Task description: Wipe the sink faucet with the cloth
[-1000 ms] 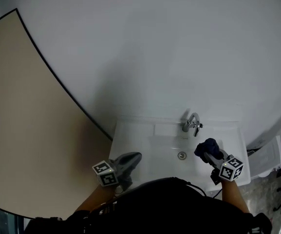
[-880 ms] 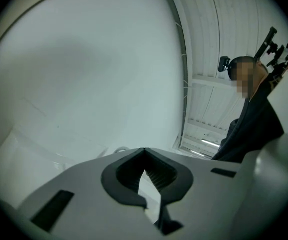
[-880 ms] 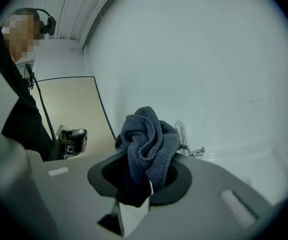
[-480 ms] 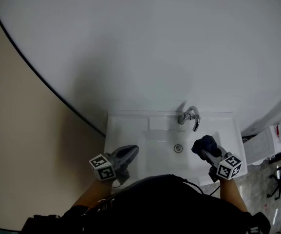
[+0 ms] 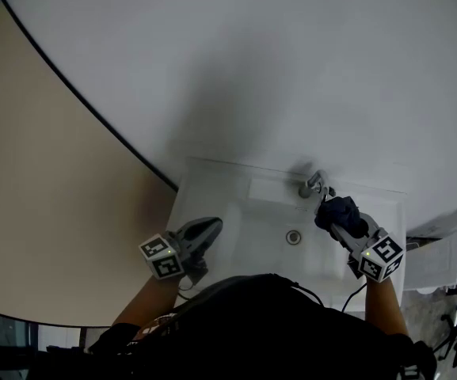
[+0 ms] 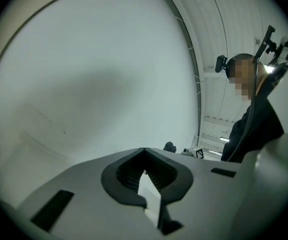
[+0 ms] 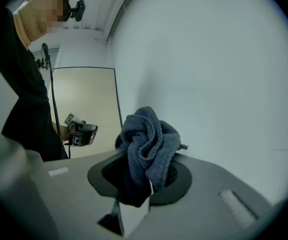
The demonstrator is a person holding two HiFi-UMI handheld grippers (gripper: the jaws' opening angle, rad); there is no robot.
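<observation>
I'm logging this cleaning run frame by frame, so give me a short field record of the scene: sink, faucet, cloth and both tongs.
setting: white sink against a white wall
faucet: chrome, at the sink's back edge
drain: uncovered
cloth: dark blue, bunched, close beside the faucet; contact unclear
right tongs: shut on the cloth
left tongs: shut, empty, over the sink's left side

The faucet (image 5: 314, 187) stands at the back of the sink (image 5: 228, 198), the cloth (image 5: 339, 212) right before it. The left gripper (image 5: 211, 227) is over the sink's left side.
</observation>
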